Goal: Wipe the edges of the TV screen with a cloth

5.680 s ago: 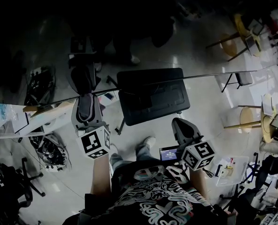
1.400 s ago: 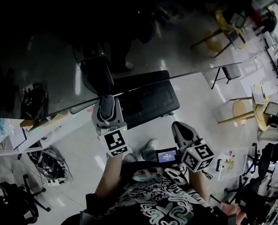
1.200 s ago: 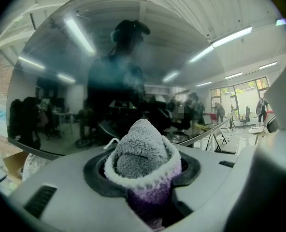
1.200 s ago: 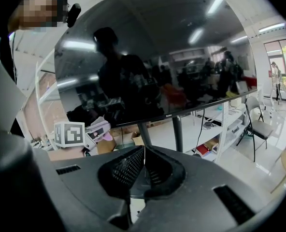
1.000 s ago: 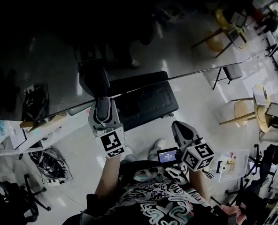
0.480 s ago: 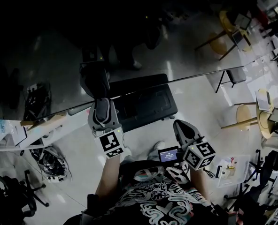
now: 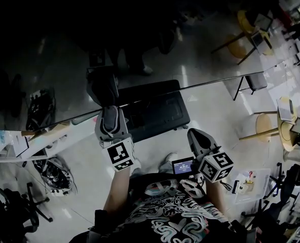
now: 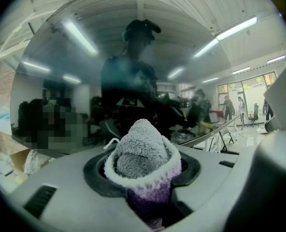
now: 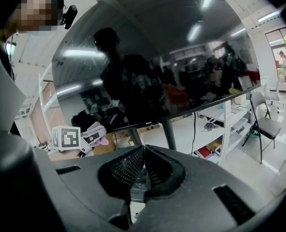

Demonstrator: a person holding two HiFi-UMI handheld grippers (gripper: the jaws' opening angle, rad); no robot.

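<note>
Grey fluffy cloth (image 8: 142, 151), white along its rim and purple lower down, is pinched tightly between the jaws of the left gripper (image 7: 108, 114). It sticks out in front of them like a rounded cone. In the head view this gripper reaches to the lower edge of the TV screen (image 9: 148, 57), to the left of the middle. Its dark mirror picture stands directly above it in the glass. The right gripper view shows the same gripper from the side, low at the left part of the screen, with the pinkish end of the cloth turned toward the edge. Whether the cloth really touches the edge, I cannot tell.

The right gripper (image 9: 143, 166) has its jaws pressed together with nothing between them. It is held back near the body of the person (image 7: 165, 216), well apart from the screen and to the right of the left gripper.

The screen is dark and glossy and reflects ceiling lights (image 9: 201, 30) and the figure of the person. It stands on a stand (image 9: 169, 134) with a black base (image 7: 157, 113) on the pale floor (image 7: 211, 110). A chair (image 9: 266, 122) is at the right, beyond the end of the screen.
</note>
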